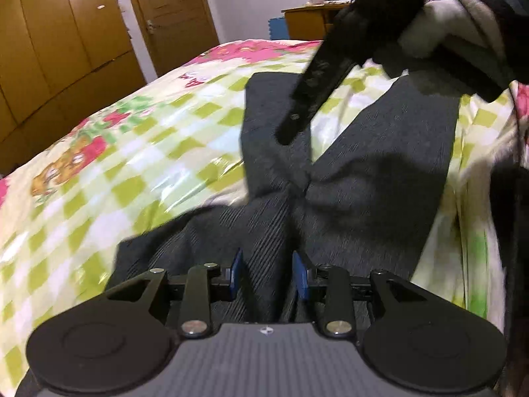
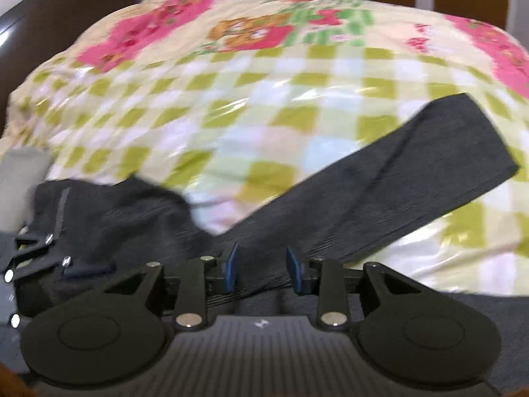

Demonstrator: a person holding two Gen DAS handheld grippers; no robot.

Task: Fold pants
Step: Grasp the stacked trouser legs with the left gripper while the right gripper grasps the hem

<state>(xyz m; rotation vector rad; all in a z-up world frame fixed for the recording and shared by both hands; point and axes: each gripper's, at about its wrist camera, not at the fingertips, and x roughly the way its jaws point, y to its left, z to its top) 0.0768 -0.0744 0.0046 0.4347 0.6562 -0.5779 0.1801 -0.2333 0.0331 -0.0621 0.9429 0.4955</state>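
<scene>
Looking along the left tongs (image 1: 267,276), the two blue pads (image 1: 236,273) stand partly apart with dark grey ribbed fabric of the pants (image 1: 373,152) bunched up between them; whether the pads press on the cloth or merely flank it cannot be told from this view. The right tongs (image 2: 261,269) are likewise partly open, blue pads (image 2: 231,269) on either side of a band of the same cloth that runs under them, and here too a grip cannot be confirmed.

The pants are a soft knit with fine lengthwise ribs, charcoal in colour. In the left wrist view they lie spread on the bed, the two legs fanning away from a puckered crotch seam in a V. In the right wrist view one leg stretches flat and straight toward the upper right, ending in a square hem, while the waist part is heaped at lower left.

Under them is a glossy, slightly crinkled bedspread (image 1: 99,152) in a green and white check with pink flowers and cartoon bears. A black tapering bar of the other tool (image 1: 314,92) reaches down over the pants in the left wrist view. Beyond the bed stand smooth brown wooden wardrobe doors (image 1: 66,33) and a small wooden cabinet (image 1: 307,21).
</scene>
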